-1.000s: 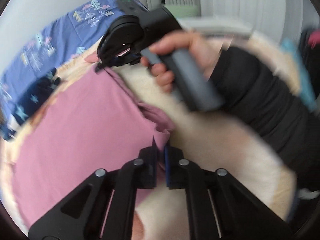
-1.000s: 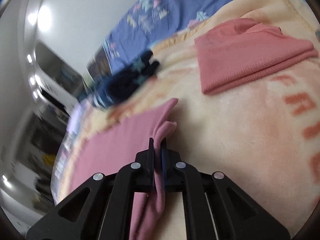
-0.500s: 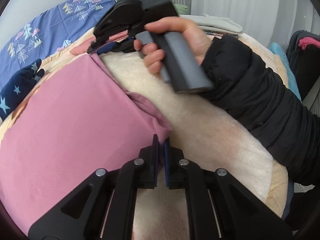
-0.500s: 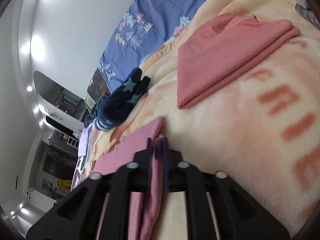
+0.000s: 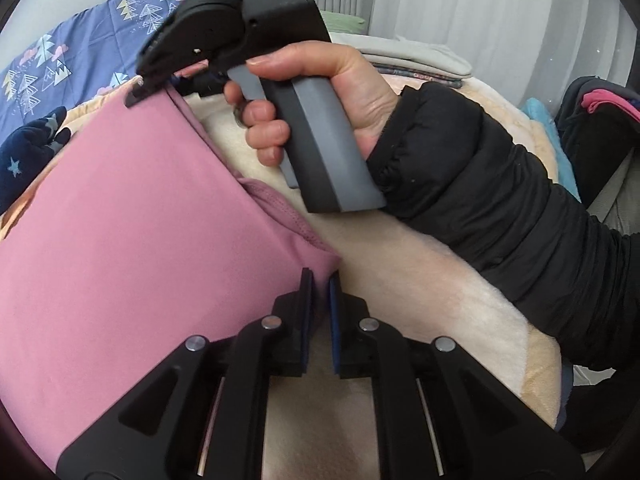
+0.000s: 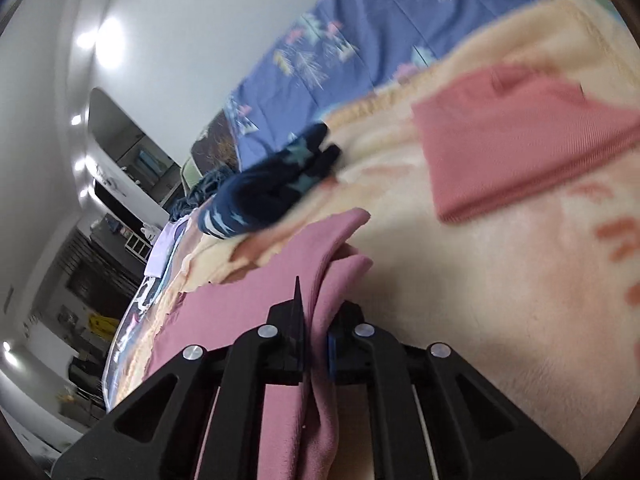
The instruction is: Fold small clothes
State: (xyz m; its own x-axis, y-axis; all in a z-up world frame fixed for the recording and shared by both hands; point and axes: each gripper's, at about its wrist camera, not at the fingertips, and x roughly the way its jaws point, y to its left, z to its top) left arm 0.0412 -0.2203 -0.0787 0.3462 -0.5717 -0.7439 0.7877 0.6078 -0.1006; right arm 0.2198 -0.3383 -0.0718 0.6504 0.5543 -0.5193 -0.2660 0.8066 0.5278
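A mauve-pink garment (image 5: 120, 232) lies flat on a cream fleece blanket (image 5: 420, 288). My left gripper (image 5: 320, 284) is shut on its near right corner, cloth pinched between the blue pads. My right gripper (image 6: 316, 312) is shut on the far corner of the same edge, folds of the pink garment (image 6: 320, 264) running between its fingers. In the left wrist view the right gripper (image 5: 140, 94) is held by a hand in a black sleeve, its tip at the garment's far corner.
A folded salmon-pink garment (image 6: 520, 136) lies on the blanket (image 6: 500, 280) beyond my right gripper. A navy star-print garment (image 6: 272, 188) lies further left, also in the left wrist view (image 5: 28, 152). A blue patterned sheet (image 6: 360, 52) covers the far side. Dark clothes (image 5: 600, 120) sit at right.
Both grippers stay shut on the pink garment's edge. The garment now lies flatter and more taut between them. The right wrist view has swung and blurred slightly.
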